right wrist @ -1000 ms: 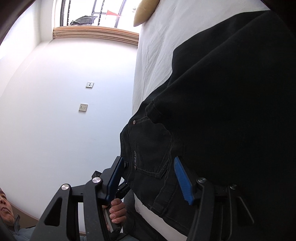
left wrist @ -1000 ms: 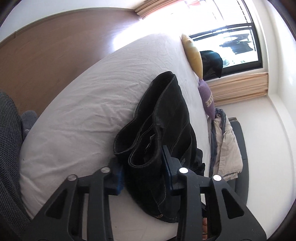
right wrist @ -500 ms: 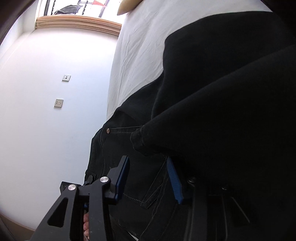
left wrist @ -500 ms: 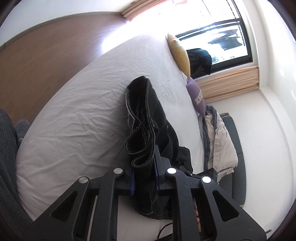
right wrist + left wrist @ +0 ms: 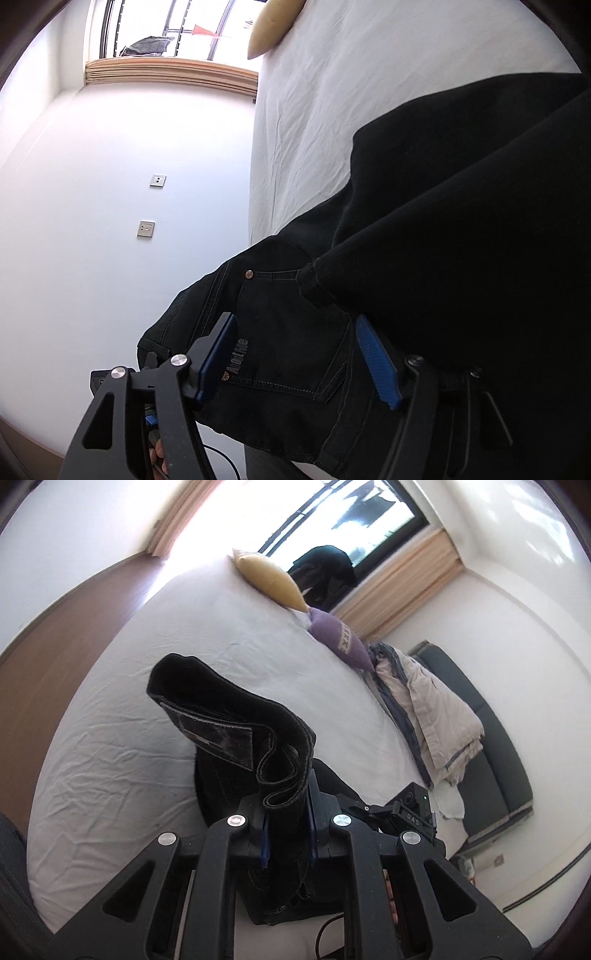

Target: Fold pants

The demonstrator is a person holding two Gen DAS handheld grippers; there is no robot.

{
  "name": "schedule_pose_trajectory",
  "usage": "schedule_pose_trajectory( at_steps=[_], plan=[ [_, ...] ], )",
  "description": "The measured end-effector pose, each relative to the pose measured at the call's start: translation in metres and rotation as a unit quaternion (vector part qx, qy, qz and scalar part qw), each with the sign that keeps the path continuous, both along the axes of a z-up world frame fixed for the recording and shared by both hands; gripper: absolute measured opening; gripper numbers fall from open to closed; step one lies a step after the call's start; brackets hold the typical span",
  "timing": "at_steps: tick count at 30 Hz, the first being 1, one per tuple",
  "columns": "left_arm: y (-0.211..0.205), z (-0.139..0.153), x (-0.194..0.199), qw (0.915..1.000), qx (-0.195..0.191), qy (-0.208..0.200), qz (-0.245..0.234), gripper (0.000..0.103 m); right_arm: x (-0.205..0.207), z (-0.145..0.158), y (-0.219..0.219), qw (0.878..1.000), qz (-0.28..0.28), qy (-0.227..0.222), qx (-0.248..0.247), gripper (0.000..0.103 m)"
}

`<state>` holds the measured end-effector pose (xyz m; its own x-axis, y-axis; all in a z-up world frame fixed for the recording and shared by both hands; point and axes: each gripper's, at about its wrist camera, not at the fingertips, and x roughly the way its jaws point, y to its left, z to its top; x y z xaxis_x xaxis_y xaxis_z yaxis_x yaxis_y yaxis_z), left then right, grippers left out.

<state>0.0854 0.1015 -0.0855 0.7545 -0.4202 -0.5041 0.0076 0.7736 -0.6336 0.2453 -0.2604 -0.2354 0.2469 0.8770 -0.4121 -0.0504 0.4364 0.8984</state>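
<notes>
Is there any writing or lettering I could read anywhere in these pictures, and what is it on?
"AboutMe", as best I can read it: small label on the black pants near the pocket.
"DAS" or similar: black device beside the bed, too small to be sure.
Purple pillow: a pale patterned band, unreadable.

A home bedroom: a bed [image 5: 155, 738] under a wrinkled white sheet, a yellow pillow [image 5: 269, 579] and a purple cushion [image 5: 340, 642] at its head, a curtained window [image 5: 354, 524], wall sockets [image 5: 146, 229].
</notes>
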Motion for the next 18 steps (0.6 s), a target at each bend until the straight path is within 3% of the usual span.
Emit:
schedule_pose_trajectory(
  at_steps=[4, 7, 8, 12, 15, 18],
  plan=[
    [-0.088, 0.022, 0.015, 0.9927, 0.071, -0.025, -0.095, 0.012, -0.003, 0.021, -0.019, 1.000, 0.011, -0.022, 0.018, 0.070],
    [-0.153, 0.016, 0.024, 0.9812, 0.104, -0.027, -0.160, 0.012, -0.005, 0.041, -0.045, 0.998, 0.020, -0.052, 0.038, 0.071],
    [-0.172, 0.013, 0.025, 0.9766, 0.118, -0.027, -0.177, 0.012, -0.006, 0.046, -0.053, 0.998, 0.019, -0.057, 0.020, 0.071],
    [-0.219, 0.002, 0.026, 0.9627, 0.160, -0.028, -0.217, 0.012, -0.004, 0.041, -0.085, 0.999, 0.000, -0.047, -0.004, 0.072],
    [-0.234, -0.006, 0.028, 0.9595, 0.168, -0.021, -0.226, 0.012, -0.009, 0.028, -0.130, 0.996, -0.063, -0.038, 0.059, 0.072],
    [-0.250, -0.010, 0.028, 0.9528, 0.194, -0.016, -0.233, 0.012, -0.016, 0.030, -0.140, 0.995, -0.070, -0.043, 0.059, 0.072]
  ],
)
